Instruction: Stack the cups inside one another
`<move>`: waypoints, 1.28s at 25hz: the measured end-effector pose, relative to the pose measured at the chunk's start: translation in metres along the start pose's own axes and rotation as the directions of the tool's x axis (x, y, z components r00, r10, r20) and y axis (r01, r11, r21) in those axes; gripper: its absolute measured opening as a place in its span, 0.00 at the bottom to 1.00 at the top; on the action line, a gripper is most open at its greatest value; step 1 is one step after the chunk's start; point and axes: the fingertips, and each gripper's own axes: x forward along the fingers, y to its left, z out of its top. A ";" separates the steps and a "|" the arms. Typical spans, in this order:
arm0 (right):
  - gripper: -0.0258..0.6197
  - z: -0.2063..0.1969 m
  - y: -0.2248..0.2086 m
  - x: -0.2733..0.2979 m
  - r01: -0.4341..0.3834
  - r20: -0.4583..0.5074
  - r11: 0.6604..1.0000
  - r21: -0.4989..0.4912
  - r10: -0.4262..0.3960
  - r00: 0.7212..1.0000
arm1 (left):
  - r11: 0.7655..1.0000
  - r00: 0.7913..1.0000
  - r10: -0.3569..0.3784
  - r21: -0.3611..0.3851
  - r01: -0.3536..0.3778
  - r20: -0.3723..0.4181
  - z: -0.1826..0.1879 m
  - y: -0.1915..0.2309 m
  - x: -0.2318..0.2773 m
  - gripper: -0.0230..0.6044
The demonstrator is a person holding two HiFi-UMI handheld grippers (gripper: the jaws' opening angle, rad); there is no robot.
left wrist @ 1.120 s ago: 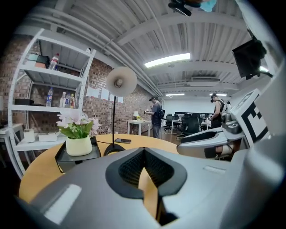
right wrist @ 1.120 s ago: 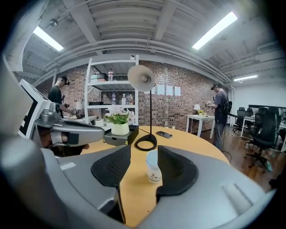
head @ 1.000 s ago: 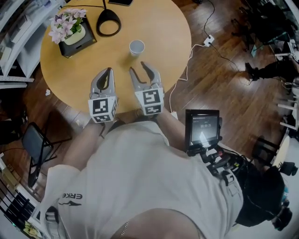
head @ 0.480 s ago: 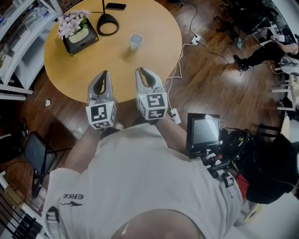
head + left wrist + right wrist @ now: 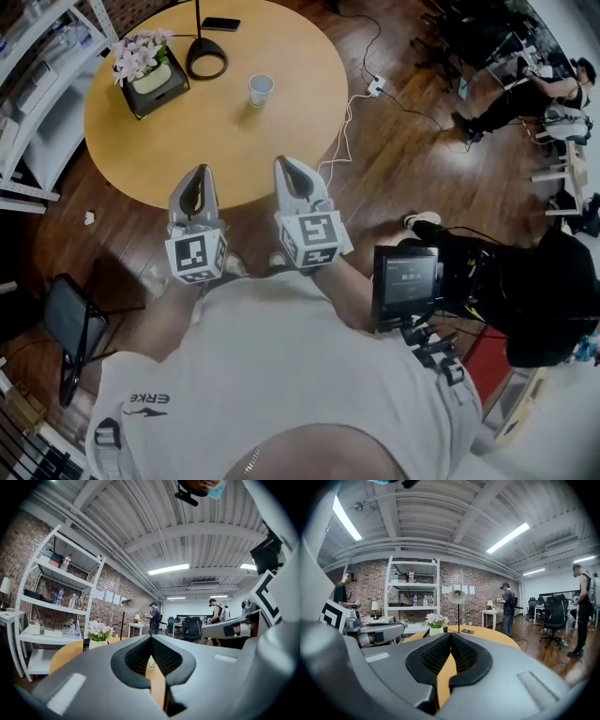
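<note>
Both sets of jaws are closed with nothing in them. Your left gripper (image 5: 151,638) has its pads meeting tip to tip, and your right gripper (image 5: 450,635) has just been closing and is now pinched together on air too. You're holding them side by side, roughly level, tucked near your chest at about the near edge of the round table (image 5: 141,150). To me that reads like a parked pose, not a reach. The only cup (image 5: 261,88) I can spot stands upright toward the far side of the table, well apart from both grippers, near the lamp base (image 5: 206,58) and the flower box (image 5: 145,70). Can't tell from here if it's one cup or a few already nested. If they are nested, closed empty jaws make sense, since there's nothing left to grab.
</note>
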 end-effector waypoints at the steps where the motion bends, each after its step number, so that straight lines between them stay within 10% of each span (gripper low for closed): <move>1: 0.06 0.004 -0.001 -0.007 -0.004 0.007 1.000 -0.001 0.004 1.000 | 1.000 1.000 -0.002 -0.004 0.002 -0.003 0.001 -0.004 -0.005 0.04; 16: 0.06 0.040 -0.025 -0.066 -0.177 0.126 0.984 0.019 0.173 0.977 | 0.991 0.991 0.137 -0.006 -0.137 0.006 0.029 -0.061 -0.050 0.04; 32: 0.06 0.046 -0.021 -0.088 -0.135 0.149 0.988 0.080 0.122 0.981 | 0.998 0.996 0.061 -0.002 -0.061 0.070 0.054 -0.070 -0.060 0.04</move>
